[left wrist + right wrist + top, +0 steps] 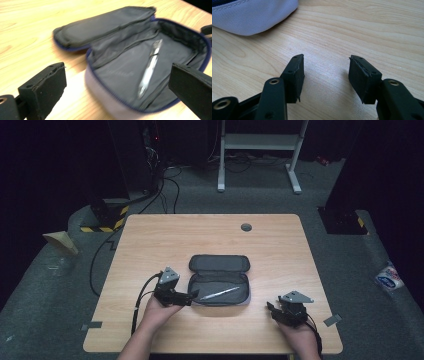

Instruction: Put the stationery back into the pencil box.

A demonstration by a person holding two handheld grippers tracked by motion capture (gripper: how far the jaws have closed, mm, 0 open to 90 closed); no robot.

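While the wooden table (150, 240) is being lit from above, the room around it is being kept dark, and a grey carpet floor (200, 195) is being seen behind it. A white metal frame (257, 142) is standing on that floor at the far side, and black cables (165, 185) are lying there to the left of the frame. A small round grey cap (246, 227) is sitting in the table top near the far edge.

A dark pencil case (220, 280) is lying open near the middle of the table, its lid folded back toward the far side. Its inside is grey, a blue zip line is running around the rim, and the outer wall is pale grey. A silver pen (220, 293) is lying slantwise inside the lower half of the case; in the left gripper view the pen (150, 67) is being shown blurred on the grey lining.

The left gripper (189, 296) is being held just beside the left edge of the case, its jaws standing wide apart with nothing pressed between them. The right gripper (270, 308) is being held on the table to the right of the case, apart from it; its jaws are standing partly apart over bare wood, and nothing is being gripped.
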